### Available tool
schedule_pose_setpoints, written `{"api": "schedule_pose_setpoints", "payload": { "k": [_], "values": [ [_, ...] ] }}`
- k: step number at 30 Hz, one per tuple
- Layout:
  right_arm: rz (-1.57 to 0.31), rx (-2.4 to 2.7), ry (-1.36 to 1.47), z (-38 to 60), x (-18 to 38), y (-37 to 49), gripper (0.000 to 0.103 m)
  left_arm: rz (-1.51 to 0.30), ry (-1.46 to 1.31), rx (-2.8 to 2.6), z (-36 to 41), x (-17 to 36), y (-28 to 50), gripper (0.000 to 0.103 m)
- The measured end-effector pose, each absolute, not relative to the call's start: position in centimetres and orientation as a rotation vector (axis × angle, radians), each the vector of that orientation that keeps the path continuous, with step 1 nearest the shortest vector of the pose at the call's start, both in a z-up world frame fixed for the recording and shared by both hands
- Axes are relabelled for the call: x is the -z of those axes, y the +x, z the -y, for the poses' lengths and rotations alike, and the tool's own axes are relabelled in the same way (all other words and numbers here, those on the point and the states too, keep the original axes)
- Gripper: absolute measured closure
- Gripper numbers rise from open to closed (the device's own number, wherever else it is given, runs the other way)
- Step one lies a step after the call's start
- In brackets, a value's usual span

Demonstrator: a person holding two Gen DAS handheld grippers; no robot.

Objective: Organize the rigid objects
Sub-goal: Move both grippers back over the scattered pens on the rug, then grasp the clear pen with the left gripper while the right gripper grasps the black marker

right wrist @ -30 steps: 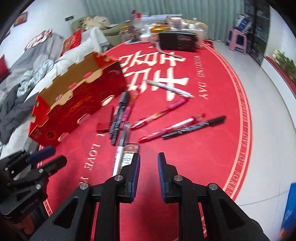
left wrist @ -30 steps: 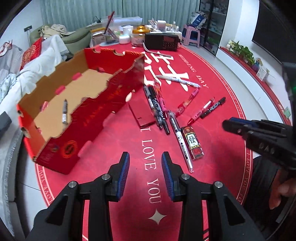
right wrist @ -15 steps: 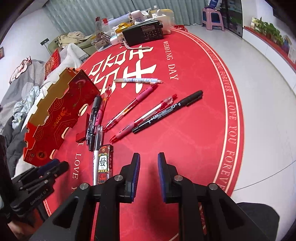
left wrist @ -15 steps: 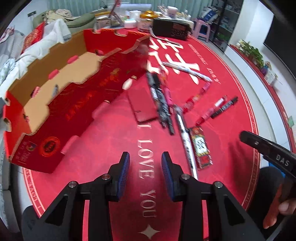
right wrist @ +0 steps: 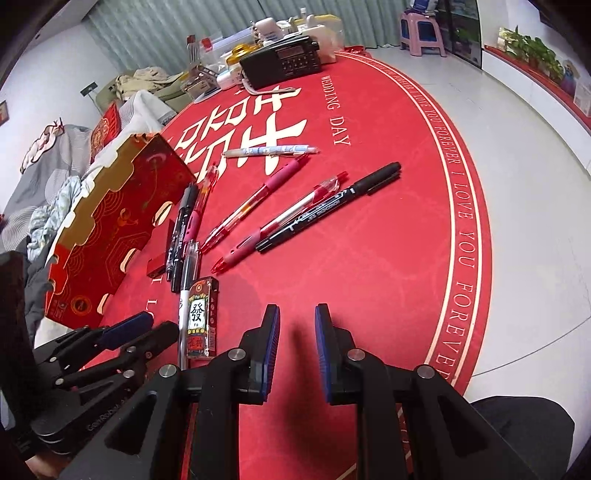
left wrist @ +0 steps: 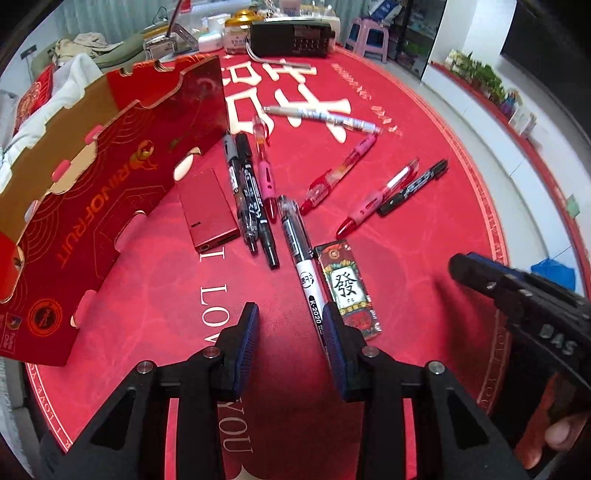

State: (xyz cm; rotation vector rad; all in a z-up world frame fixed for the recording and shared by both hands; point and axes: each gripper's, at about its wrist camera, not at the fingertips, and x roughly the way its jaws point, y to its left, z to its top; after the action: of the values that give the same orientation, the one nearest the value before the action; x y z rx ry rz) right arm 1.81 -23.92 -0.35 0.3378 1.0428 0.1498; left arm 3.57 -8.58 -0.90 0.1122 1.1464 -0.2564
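Note:
Several pens and markers lie on the round red mat beside an open red cardboard box. Among them are a white marker, a mahjong-print case, a flat red case, two black markers and red gel pens. My left gripper hovers open and empty, its right finger just beside the white marker's near end. My right gripper is open with a narrow gap, empty, over bare mat right of the mahjong-print case. A lone black marker lies ahead of it.
A black radio and small clutter crowd the mat's far edge. Bedding lies behind the box. White floor borders the mat on the right, with a pink stool beyond.
Both grippers have sunk toward the mat and closed in on the pens. The left now sits by the white marker's end. The right view has rolled. The jaws' gaps look unchanged.

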Motion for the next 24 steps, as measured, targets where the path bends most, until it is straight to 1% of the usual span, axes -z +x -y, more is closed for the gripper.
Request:
{"api": "schedule_pose_setpoints", "payload": {
  "k": [4, 8, 13, 24],
  "values": [
    [-1.035, -0.156, 0.324, 23.7, 0.3, 1.8, 0.082, -1.173, 0.111, 0.234, 9.1, 1.6, 4.8, 0.063],
    [-1.031, -0.153, 0.329, 24.0, 0.3, 2.0, 0.083, -1.164, 0.135, 0.213, 9.8, 1.8, 5.5, 0.063],
    [-1.038, -0.120, 0.349, 24.8, 0.8, 3.9, 0.083, -1.166, 0.115, 0.191, 9.7, 1.7, 6.6, 0.063],
    [-1.081, 0.061, 0.589, 27.7, 1.9, 8.9, 0.083, -1.142, 0.113, 0.215, 9.3, 1.9, 6.4, 0.063]
  ]
}}
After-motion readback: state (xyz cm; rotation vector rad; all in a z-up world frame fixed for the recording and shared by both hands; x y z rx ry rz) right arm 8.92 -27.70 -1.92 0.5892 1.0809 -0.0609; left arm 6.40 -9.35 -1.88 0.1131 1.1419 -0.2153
